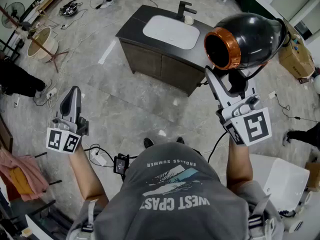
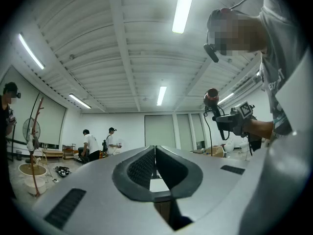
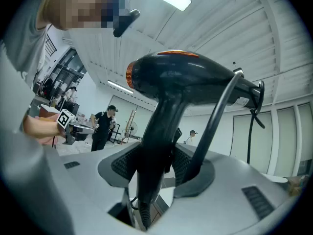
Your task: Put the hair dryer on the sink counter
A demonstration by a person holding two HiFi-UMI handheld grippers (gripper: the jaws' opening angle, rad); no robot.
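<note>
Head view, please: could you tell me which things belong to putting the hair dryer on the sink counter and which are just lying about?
Part of the job:
- hair dryer, clamped by its handle in the right gripper
- sink counter

Just lying about:
- floor fan
- cardboard box
- cables on the floor
- left gripper, shut and empty, idle

Glossy black on the dryer, orange round its mouth. Dark on the counter, white in the basin, veined grey across the floor. Pale grey on left claw and right claw, black-and-white squares on their cubes.
</note>
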